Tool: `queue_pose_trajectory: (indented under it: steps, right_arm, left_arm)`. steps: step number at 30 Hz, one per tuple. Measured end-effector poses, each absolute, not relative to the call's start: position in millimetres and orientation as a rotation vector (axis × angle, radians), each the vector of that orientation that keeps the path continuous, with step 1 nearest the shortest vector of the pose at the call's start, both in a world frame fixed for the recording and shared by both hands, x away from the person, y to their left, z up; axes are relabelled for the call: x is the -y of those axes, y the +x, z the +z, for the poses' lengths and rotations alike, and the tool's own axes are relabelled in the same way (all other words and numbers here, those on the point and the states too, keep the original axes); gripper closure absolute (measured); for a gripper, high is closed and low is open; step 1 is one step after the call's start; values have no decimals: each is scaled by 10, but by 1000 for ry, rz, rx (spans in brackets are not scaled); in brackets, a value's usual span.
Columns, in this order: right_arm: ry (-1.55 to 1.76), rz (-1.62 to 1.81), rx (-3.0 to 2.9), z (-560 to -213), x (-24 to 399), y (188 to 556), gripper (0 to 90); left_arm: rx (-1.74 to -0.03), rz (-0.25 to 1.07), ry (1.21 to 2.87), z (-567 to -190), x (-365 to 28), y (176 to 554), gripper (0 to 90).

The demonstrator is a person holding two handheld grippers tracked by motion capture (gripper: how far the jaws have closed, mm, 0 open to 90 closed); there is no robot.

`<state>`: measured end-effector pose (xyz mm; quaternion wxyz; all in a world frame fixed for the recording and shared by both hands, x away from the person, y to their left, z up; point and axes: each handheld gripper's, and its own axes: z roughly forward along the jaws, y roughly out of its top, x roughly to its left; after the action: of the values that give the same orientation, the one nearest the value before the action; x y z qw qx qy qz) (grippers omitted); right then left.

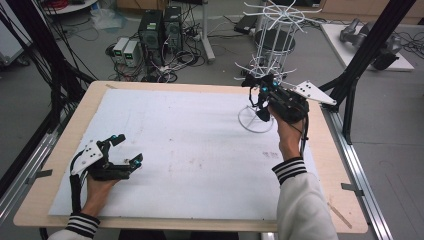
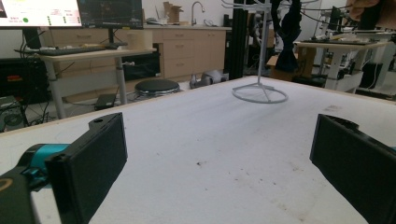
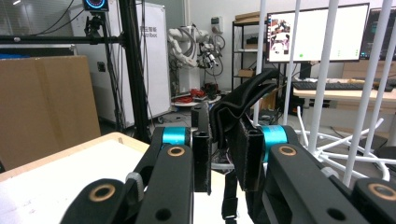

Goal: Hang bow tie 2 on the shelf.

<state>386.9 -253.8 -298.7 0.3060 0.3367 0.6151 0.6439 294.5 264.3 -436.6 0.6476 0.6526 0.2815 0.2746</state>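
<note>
Clearly, the black strap [image 3: 233, 116] sits pinched inside the right gripper [image 3: 223, 154].

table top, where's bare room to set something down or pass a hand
The white mat lies bare between the left gripper and the wire rack, middle and near edge alike. It is crowded at the far right corner, where the right gripper holds a black strap beside the rack.

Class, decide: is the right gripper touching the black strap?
Touching: in the right gripper view, the right gripper has its jaws closed on the black strap.
</note>
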Motion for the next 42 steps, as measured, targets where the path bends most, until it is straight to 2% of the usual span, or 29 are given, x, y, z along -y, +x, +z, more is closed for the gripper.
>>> queue_pose_trajectory:
  steps: [18,20,23,25,26,29,36,42]
  right_arm:
    - [925,1675,-1626,-3014,2565,3907,762]
    - [927,1668,-1623,-3015,2561,3909,696]
    - [947,1658,-1613,-3018,2548,3924,395]
    - [941,1590,-1637,-3015,2523,3917,269]
    - [928,1574,-1648,-3009,2513,3910,211]
    - [890,1547,-1656,-2973,2492,3859,117]
    - [823,1523,-1702,-2910,2483,3710,101]
    - [778,1542,-1702,-2920,2532,3389,102]
  left_arm:
    - [-652,635,1457,-4394,-2636,2931,44]
    - [-648,636,1455,-4394,-2636,2928,44]
    - [-648,636,1455,-4394,-2639,2924,44]
    - [-648,633,1454,-4394,-2640,2924,44]
    - [-647,629,1449,-4394,-2640,2923,44]
    - [-645,631,1443,-4387,-2648,2916,44]
    - [-646,628,1436,-4389,-2648,2919,44]
    - [-656,647,1423,-4398,-2665,2875,44]
